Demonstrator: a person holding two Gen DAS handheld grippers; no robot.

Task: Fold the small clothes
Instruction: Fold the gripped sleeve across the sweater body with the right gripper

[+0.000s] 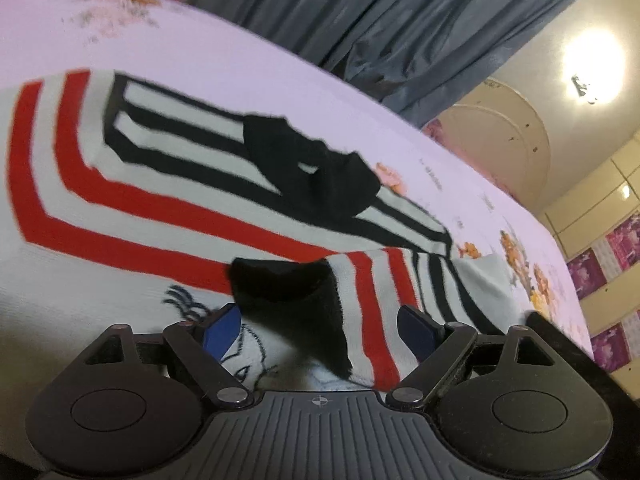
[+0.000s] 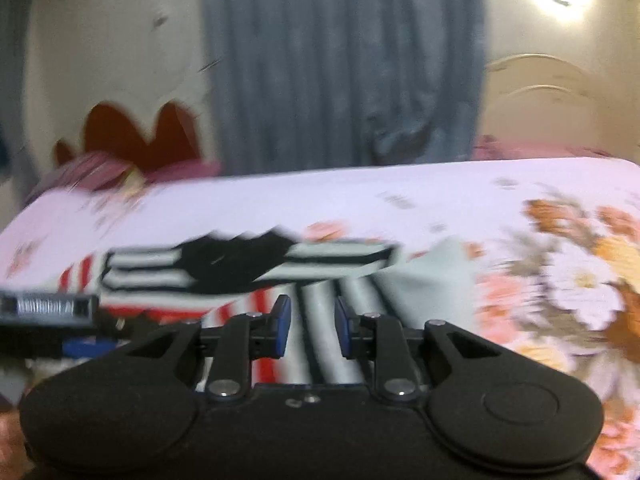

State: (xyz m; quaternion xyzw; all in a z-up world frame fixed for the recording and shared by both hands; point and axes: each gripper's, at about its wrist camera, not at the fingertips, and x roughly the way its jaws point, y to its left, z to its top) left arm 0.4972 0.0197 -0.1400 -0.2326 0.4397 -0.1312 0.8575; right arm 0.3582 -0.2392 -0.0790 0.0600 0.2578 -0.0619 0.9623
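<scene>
A small white shirt with red and black stripes and a black collar lies on the bed. In the left wrist view a black-edged striped flap of it rises between the blue pads of my left gripper, whose jaws stand wide apart. In the right wrist view, which is blurred, the shirt lies just ahead. My right gripper is open, with striped cloth showing in the gap; I cannot tell whether it touches the pads.
The bed has a pale pink floral sheet. Grey-blue curtains hang behind it. A cream headboard and a bright lamp are at the right. The left gripper's body shows at the left edge of the right wrist view.
</scene>
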